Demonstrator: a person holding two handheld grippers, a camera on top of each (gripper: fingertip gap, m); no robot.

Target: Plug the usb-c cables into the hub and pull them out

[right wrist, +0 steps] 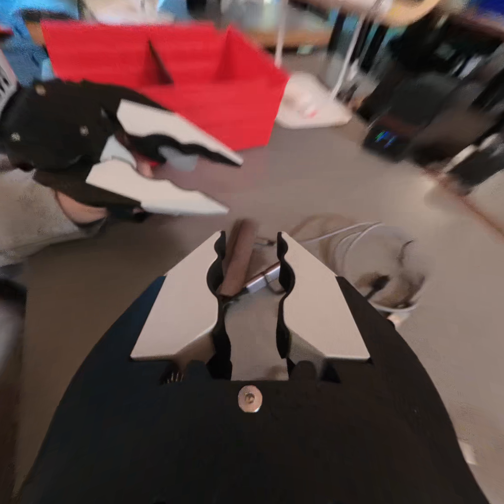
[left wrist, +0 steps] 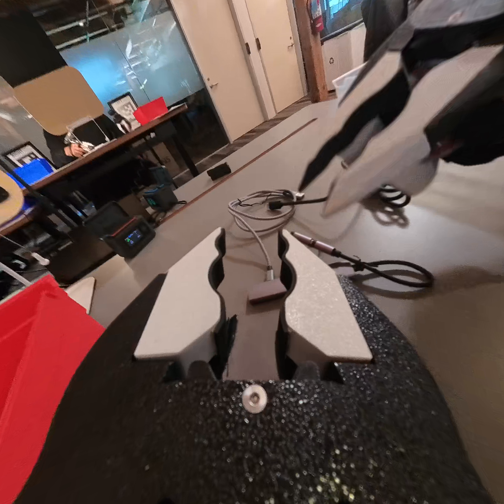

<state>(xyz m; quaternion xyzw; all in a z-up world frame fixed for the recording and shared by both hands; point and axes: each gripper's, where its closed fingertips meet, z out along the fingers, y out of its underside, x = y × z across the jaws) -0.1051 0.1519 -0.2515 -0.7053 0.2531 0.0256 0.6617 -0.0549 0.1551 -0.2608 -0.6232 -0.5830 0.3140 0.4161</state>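
Observation:
A small dark hub (left wrist: 266,293) lies on the grey table with a silver braided USB-C cable (left wrist: 259,212) plugged into its far end. My left gripper (left wrist: 252,233) is open and empty, its fingers on either side of the hub. My right gripper (left wrist: 313,200) comes in from the upper right, above a black cable plug (left wrist: 275,204). In the blurred right wrist view, my right gripper (right wrist: 251,234) is open, with the hub (right wrist: 237,261) and silver plug (right wrist: 261,281) showing in its gap. The left gripper (right wrist: 231,188) shows open at the left.
A dark cable with a long metal plug (left wrist: 313,242) lies right of the hub. A black cable coil (left wrist: 392,196) lies behind the right gripper. A red bin (left wrist: 41,341) stands at the left, also seen in the right wrist view (right wrist: 191,81). A power station (left wrist: 128,234) stands beyond the table's edge.

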